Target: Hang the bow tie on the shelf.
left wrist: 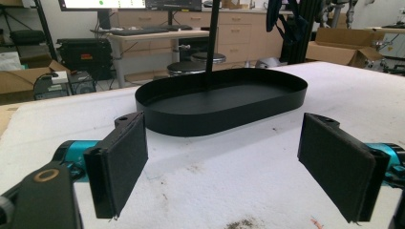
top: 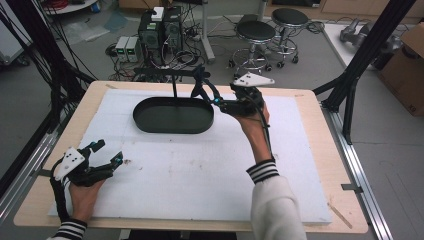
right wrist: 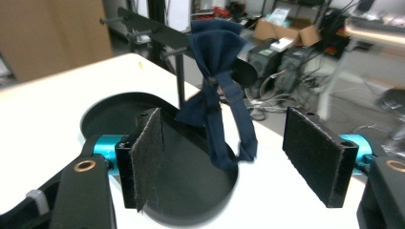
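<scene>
Nearest the person, at the near left corner of the white foam-covered tabletop [top: 190, 175], the left gripper [top: 107, 157] lies low over the surface, held in the person's left hand [top: 85, 192]; its two black padded jaws stand wide apart with nothing between them, and in the left gripper view only bare, lightly soiled white surface lies in the gap. Farther in, toward the middle of the far half of the table, stands the black oval metal tray [top: 172, 116], shallow-walled. A thin black upright post [left wrist: 211, 43] rises from the tray floor; the floor around the post's foot shows bare. At the top of the post a black crossbar [top: 165, 73] runs level, with short pegs projecting from it. From the right end of this bar hangs the dark navy fabric bow tie with its strap [right wrist: 217, 95], draped down over the right end of the tray; whether its lower end touches the tray floor cannot be told. Just beside it, on the right, the right gripper [top: 212, 101] is held above the tray's right end in the person's right hand [top: 250, 112], sleeve striped at the cuff. Its jaws are parted, clear of the fabric, the bow tie hanging beyond the gap and untouched by either pad.
</scene>
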A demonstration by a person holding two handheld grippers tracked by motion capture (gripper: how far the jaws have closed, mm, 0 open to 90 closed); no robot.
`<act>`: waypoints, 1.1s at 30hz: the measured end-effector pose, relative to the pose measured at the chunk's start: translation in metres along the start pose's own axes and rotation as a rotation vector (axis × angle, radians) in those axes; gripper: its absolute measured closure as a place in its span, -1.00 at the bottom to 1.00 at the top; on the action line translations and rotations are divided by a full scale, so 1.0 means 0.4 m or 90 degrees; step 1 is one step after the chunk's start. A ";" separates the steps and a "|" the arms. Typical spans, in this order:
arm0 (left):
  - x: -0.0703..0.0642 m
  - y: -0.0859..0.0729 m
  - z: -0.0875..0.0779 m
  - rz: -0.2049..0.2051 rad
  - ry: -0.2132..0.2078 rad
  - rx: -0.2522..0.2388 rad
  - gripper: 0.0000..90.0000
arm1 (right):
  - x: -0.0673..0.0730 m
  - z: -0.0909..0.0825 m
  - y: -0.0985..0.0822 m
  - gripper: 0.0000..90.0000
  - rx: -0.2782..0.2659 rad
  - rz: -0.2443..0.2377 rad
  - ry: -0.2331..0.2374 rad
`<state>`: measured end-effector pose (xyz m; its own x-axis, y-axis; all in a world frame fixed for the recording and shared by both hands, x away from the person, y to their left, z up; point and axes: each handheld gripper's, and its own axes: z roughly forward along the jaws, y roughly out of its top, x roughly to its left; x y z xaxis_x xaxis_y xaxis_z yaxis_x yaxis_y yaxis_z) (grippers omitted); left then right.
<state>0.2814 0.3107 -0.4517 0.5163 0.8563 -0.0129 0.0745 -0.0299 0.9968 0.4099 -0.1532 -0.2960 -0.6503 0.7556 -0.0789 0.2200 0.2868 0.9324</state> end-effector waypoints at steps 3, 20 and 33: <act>-0.001 0.000 0.000 0.002 -0.001 -0.001 -0.61 | 0.001 -0.057 -0.030 -0.41 -0.017 0.007 0.000; 0.000 0.001 0.002 0.002 0.002 0.006 -0.61 | 0.037 -0.298 -0.333 -0.55 -0.118 0.056 -0.074; 0.000 0.001 0.002 -0.002 0.005 0.005 -0.63 | 0.083 -0.291 -0.507 -0.63 -0.128 0.030 -0.162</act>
<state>0.2822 0.3103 -0.4514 0.5096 0.8603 -0.0150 0.0828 -0.0317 0.9961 0.2593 -0.2549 -0.4466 -0.4342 0.8957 -0.0964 0.0805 0.1452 0.9861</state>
